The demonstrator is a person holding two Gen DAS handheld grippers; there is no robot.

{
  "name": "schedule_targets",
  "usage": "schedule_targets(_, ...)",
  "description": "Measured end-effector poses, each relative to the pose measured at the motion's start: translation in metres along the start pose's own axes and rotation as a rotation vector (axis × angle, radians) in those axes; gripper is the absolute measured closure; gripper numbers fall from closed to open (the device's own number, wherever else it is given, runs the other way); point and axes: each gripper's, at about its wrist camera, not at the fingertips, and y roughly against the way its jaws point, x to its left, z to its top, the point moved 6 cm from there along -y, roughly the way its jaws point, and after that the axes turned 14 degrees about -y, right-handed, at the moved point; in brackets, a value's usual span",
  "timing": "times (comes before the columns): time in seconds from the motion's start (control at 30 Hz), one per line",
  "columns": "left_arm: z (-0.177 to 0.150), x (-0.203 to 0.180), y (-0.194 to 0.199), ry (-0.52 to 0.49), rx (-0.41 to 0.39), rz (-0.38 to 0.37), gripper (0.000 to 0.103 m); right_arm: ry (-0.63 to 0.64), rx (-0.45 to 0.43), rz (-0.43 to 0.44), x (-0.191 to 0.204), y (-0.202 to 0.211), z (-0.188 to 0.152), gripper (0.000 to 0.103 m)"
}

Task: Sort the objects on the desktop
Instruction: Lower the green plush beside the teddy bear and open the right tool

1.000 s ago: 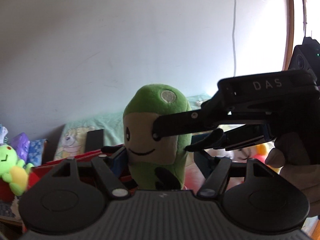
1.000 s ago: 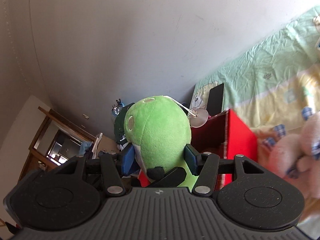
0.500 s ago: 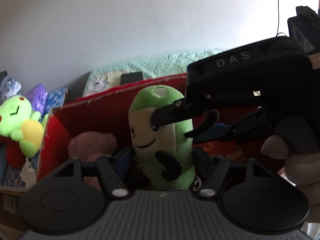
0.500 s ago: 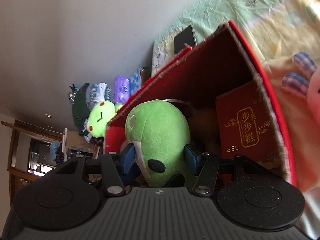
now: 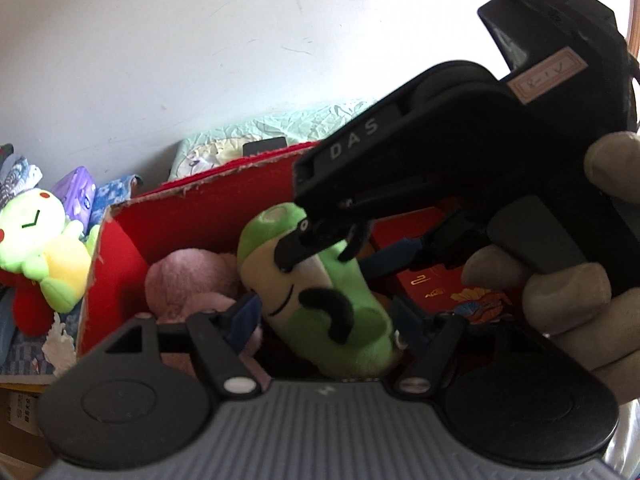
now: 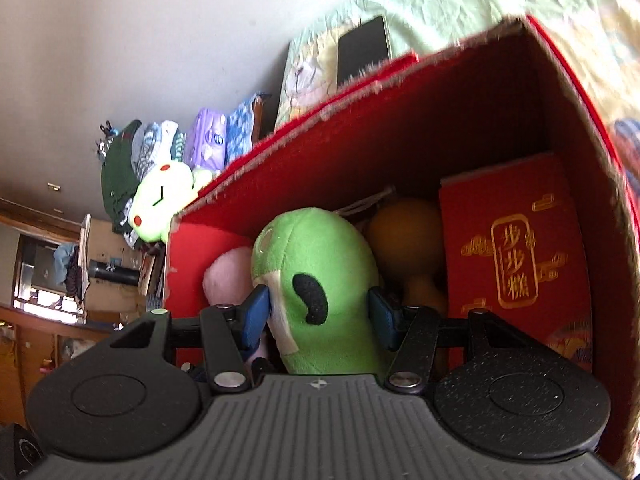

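The green plush [image 5: 320,300] with a tan face leans tilted inside the red cardboard box [image 5: 200,192], beside a pink plush [image 5: 188,280]. My left gripper [image 5: 326,316] straddles its lower body. Its jaws are opening, and the blue pads stand slightly off the plush on both sides. My right gripper [image 5: 316,256] reaches in from the right and pinches the plush's head. In the right wrist view the right gripper [image 6: 320,312] is shut on the green plush [image 6: 320,264], its blue pads pressing both sides, low inside the box [image 6: 360,140].
The box also holds an orange toy [image 6: 404,236] and a red packet with gold print [image 6: 512,260]. A lime and yellow plush [image 5: 40,240] sits outside its left wall. A dark phone [image 6: 364,50] lies on the pale green sheet behind. A gloved hand [image 5: 560,300] holds the right gripper.
Both grippers came down with the green plush from in front of the wall into the red box. The plush has tipped over to the left, and the left gripper's pads have spread slightly.
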Motion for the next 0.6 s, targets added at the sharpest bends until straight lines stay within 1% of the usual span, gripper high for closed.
schedule_targets(0.1,-0.002,0.0,0.001,-0.008,-0.002,-0.003,0.026,0.017,0.037,0.001,0.001,-0.003,-0.004,0.046)
schedule_targets(0.17,-0.003,0.004,-0.003,0.013,0.0,-0.022,0.026,0.003,0.044,0.002,-0.001,-0.004,0.0,0.046)
schedule_targets(0.2,-0.003,0.006,-0.006,0.023,0.009,-0.03,0.026,-0.006,0.045,0.004,-0.002,-0.005,0.001,0.045)
schedule_targets(0.23,-0.004,0.007,-0.009,0.026,0.017,-0.029,0.027,-0.009,0.047,0.005,-0.003,-0.006,0.002,0.042)
schedule_targets(0.3,-0.004,0.007,-0.012,0.012,0.024,-0.018,0.027,-0.014,0.058,0.019,-0.005,-0.007,0.001,0.039)
schedule_targets(0.37,-0.004,0.007,-0.012,0.01,0.021,-0.017,0.026,-0.011,0.065,0.034,-0.005,-0.005,0.0,0.039)
schedule_targets(0.43,-0.005,0.009,-0.012,0.02,0.016,-0.025,0.024,0.012,0.063,0.039,-0.004,-0.002,-0.002,0.038)
schedule_targets(0.6,-0.006,0.013,-0.009,0.029,0.015,-0.028,0.024,0.039,0.025,0.065,0.002,0.009,-0.002,0.038)
